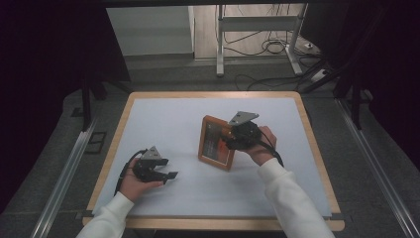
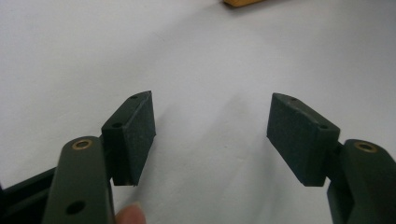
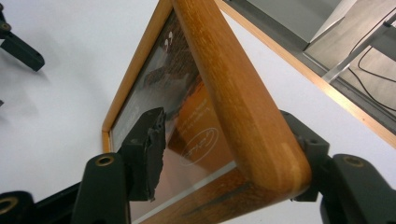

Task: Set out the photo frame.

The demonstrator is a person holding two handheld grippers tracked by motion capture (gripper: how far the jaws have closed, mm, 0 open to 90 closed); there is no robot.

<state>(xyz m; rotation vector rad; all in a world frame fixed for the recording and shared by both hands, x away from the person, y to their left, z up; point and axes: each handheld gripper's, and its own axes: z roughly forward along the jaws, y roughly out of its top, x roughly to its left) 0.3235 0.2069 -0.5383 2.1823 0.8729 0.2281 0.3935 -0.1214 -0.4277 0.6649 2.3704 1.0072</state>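
Bench: wood-edged top under a white sheet, seen from the high view.

Picture frame: wooden, glazed, with an orange-brown print behind the glass. It stands tilted near the centre of the bench, slightly right of the middle, lower edge resting on the white sheet.

Right tool: at the frame's right-hand side, held in the person's right hand. In the right gripper view the frame sits between the jaws: one pad presses the glass face, the other sits against the back behind the rounded wooden corner. Jaws closed onto the frame, gripping it at that corner.

Left tool: front left of the bench, well apart from the frame, held low over the sheet in the left hand. In the left gripper view the left tool has its jaws spread wide, nothing between them but white sheet. A fingertip shows at the bottom edge.
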